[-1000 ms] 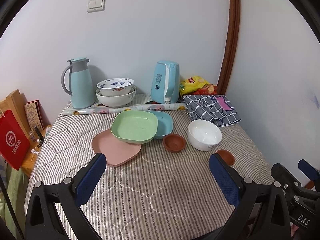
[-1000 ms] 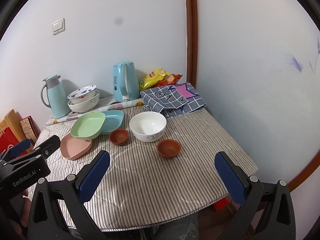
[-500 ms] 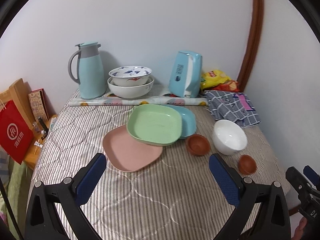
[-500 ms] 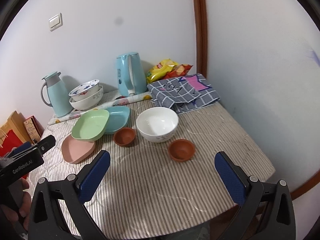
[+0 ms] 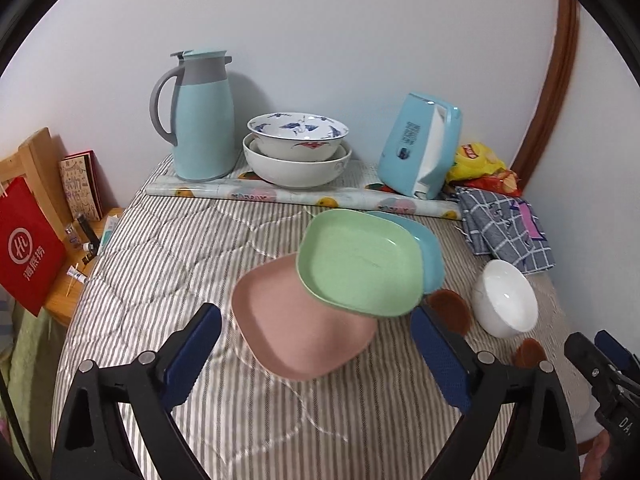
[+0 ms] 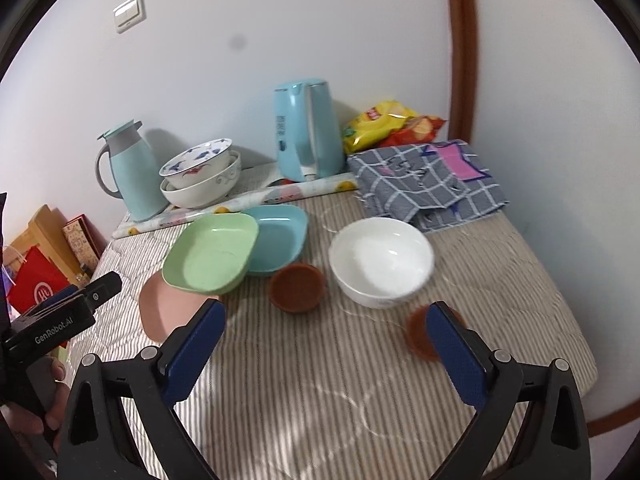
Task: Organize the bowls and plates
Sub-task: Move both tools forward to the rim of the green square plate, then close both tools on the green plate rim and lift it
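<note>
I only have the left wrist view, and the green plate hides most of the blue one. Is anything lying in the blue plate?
Observer: No. From the right wrist view the blue plate looks empty.
Operator: Is the right claw open? I see only its back.
Observer: Yes, the right claw is wide open and holds nothing.
Operator: What is closest to it?
Observer: The nearer small brown bowl, partly hidden behind its right finger.
</note>
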Action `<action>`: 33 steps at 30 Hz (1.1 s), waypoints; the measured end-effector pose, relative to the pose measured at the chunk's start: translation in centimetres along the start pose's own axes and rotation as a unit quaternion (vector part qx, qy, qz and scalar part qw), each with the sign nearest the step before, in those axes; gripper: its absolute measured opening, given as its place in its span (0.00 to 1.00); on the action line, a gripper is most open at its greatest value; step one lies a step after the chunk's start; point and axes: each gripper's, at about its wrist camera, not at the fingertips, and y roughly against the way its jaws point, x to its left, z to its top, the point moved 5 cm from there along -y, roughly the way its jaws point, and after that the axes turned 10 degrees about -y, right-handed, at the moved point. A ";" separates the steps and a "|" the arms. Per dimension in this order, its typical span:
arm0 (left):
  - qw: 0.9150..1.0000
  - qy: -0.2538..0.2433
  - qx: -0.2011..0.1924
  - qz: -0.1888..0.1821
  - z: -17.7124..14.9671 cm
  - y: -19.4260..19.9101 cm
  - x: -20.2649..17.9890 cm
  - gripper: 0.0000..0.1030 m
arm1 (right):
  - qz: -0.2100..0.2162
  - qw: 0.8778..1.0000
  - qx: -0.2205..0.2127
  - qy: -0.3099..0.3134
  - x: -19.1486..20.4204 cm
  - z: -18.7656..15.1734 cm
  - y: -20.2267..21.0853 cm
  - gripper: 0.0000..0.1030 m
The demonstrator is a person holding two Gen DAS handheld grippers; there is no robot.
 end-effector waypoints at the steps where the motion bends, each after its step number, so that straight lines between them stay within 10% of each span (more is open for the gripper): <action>1: 1.000 0.001 0.002 0.000 0.2 -0.4 0.2 0.90 | 0.003 1.000 0.004 0.002 0.4 0.1 -0.6 0.93; 33: 0.997 -0.008 0.068 -0.035 4.3 -14.6 2.1 0.43 | 0.039 0.993 0.106 0.008 7.2 1.7 -16.8 0.47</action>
